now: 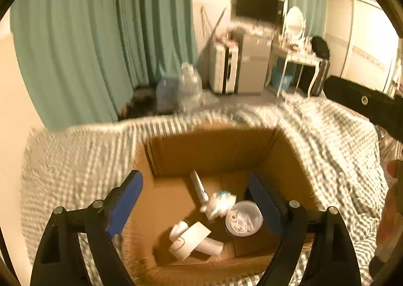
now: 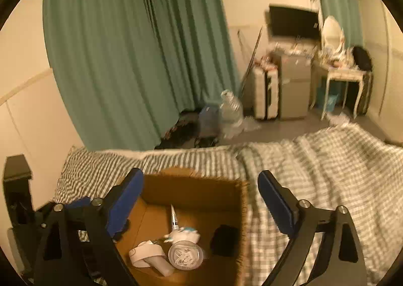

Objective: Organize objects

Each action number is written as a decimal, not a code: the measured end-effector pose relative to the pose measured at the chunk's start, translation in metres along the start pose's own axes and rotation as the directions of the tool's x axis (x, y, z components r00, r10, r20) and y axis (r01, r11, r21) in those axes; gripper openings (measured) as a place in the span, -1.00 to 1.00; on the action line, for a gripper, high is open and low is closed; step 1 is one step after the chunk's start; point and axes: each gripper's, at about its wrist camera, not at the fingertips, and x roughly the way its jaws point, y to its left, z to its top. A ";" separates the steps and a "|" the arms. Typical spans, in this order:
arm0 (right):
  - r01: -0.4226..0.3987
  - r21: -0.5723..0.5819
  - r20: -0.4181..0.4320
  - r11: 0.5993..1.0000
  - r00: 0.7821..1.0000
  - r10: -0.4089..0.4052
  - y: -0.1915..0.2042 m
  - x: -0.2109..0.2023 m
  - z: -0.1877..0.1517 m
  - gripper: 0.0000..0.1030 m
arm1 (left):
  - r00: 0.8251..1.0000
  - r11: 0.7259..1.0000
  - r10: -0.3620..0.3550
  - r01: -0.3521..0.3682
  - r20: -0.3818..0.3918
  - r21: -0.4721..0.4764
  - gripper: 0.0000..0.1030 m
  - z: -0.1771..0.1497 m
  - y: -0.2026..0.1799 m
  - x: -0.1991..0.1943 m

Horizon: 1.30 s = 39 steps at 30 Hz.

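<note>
**Both grippers empty over the box: check, then fetch what's left**

We take the cardboard box (image 1: 216, 152) as our landmark; it sits on the striped bedspread (image 1: 75, 160). Going left to right inside it (left wrist view): a white roll w/ a paper card (image 1: 192, 238) near the front-left of the floor, a thin white pen-like stick (image 1: 199, 186) leaning toward the back wall, a small white-and-blue figure (image 1: 220, 204) at the middle, a clear round tub of white bits (image 1: 243, 218) just right of that. A dark item (image 2: 224, 239) against the box's right wall shows in the right wrist view only.

Left gripper (image 1: 196, 205) hovers above the box w/ its jaws spread wide, nothing between them. Right gripper (image 2: 201, 205) is above the box's right rim, also spread and holding nothing.

Our read: the items seem mostly in already (we can't see any loose ones on the bedspread from here). To do this step well we'd lift clear of the box walls before swinging away, keep jaws wide, and avoid knocking the tub, which looks apt to roll or spill.
</note>
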 end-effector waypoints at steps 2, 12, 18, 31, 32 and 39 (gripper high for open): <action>0.032 -0.006 0.044 0.999 0.999 -0.032 0.002 -0.029 0.006 0.93 | 0.997 1.000 0.013 -0.014 0.073 0.008 0.84 0.009 -0.001 -0.032; 0.151 -0.064 0.205 0.986 0.969 -0.135 0.030 -0.158 0.024 0.99 | 0.969 1.000 0.015 -0.017 0.247 0.003 0.95 0.020 0.002 -0.158; 0.180 -0.069 0.260 0.981 0.953 -0.156 0.043 -0.202 0.023 0.99 | 0.953 1.000 0.031 -0.029 0.302 -0.011 0.99 0.019 0.008 -0.201; 0.162 -0.089 0.309 0.983 0.942 -0.128 0.045 -0.178 -0.012 0.99 | 0.913 0.992 0.103 -0.068 0.395 -0.102 1.00 -0.017 0.025 -0.183; 0.166 -0.096 0.312 0.982 0.941 -0.128 0.046 -0.174 -0.018 0.99 | 0.909 0.991 0.110 -0.071 0.402 -0.111 1.00 -0.023 0.026 -0.176; 0.244 -0.139 0.336 0.960 0.923 -0.186 0.048 -0.127 -0.079 0.99 | 0.935 0.985 0.141 -0.098 0.326 -0.145 1.00 -0.065 0.034 -0.119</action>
